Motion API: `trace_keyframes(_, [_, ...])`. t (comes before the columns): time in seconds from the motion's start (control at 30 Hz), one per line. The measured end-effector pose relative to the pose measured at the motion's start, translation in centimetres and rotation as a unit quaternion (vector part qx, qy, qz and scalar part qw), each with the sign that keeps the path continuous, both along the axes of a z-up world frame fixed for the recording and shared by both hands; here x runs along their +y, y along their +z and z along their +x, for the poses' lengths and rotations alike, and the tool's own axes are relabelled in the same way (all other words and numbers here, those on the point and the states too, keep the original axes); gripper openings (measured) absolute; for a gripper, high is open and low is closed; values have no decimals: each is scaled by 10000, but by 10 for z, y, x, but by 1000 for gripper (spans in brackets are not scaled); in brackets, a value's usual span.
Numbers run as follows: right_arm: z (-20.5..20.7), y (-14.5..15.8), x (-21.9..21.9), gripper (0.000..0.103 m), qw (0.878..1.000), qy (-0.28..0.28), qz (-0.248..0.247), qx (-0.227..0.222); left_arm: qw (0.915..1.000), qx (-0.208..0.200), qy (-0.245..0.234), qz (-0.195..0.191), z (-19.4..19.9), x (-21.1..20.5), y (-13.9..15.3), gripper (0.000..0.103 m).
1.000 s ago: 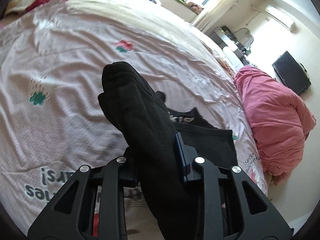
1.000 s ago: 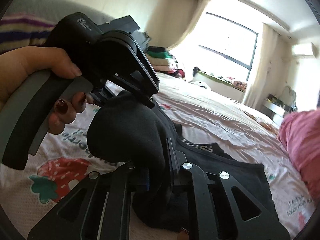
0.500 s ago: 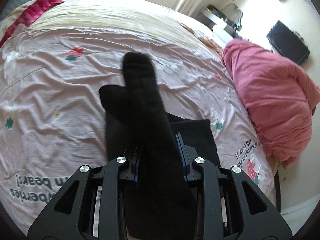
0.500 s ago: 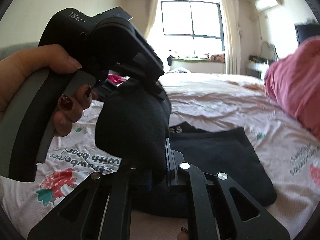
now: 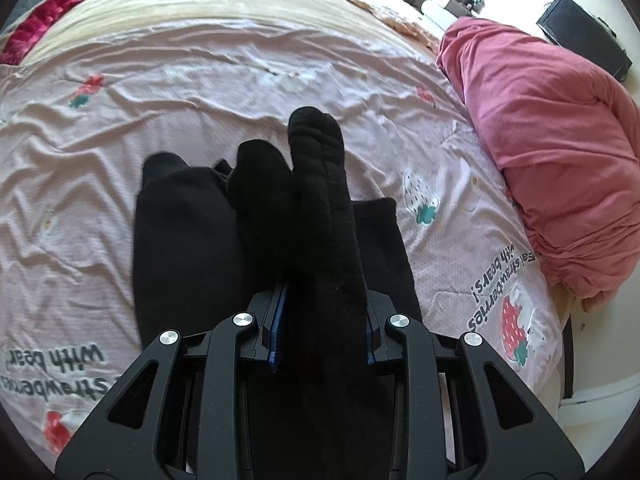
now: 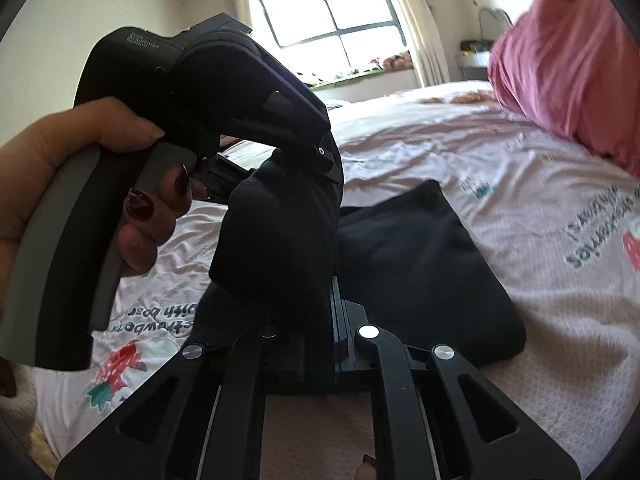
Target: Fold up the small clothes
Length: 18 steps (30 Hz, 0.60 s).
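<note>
A black sock [image 5: 320,208] runs forward between the jaws of my left gripper [image 5: 322,320], which is shut on it. Its other end [image 6: 280,252] is bunched between the jaws of my right gripper [image 6: 316,332], also shut on it. The sock is held above a flat black garment [image 5: 180,248] lying on the pink bedsheet [image 5: 200,80]; the garment also shows in the right wrist view [image 6: 420,272]. The left gripper's body and the hand holding it [image 6: 152,184] fill the left of the right wrist view.
A bunched pink-red duvet [image 5: 552,152] lies at the bed's right edge and shows in the right wrist view [image 6: 568,64]. A red cloth [image 5: 40,32] lies far left. A window [image 6: 332,16] and furniture stand beyond the bed.
Both grippers have swung over the black garment, still holding the sock. The sock's free end has straightened and now points forward over the garment.
</note>
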State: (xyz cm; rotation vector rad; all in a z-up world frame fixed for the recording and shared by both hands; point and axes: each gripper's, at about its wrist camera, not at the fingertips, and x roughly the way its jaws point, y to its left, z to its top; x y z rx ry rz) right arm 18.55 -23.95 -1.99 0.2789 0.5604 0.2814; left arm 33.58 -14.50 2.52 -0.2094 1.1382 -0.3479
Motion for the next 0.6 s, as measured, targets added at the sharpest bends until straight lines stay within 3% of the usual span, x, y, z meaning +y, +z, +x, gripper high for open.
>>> trace_keyframes(0.6, [-12,-26,-47,8,9926,-248,986,660,9986,306,-289,330,12,-60,-27,25])
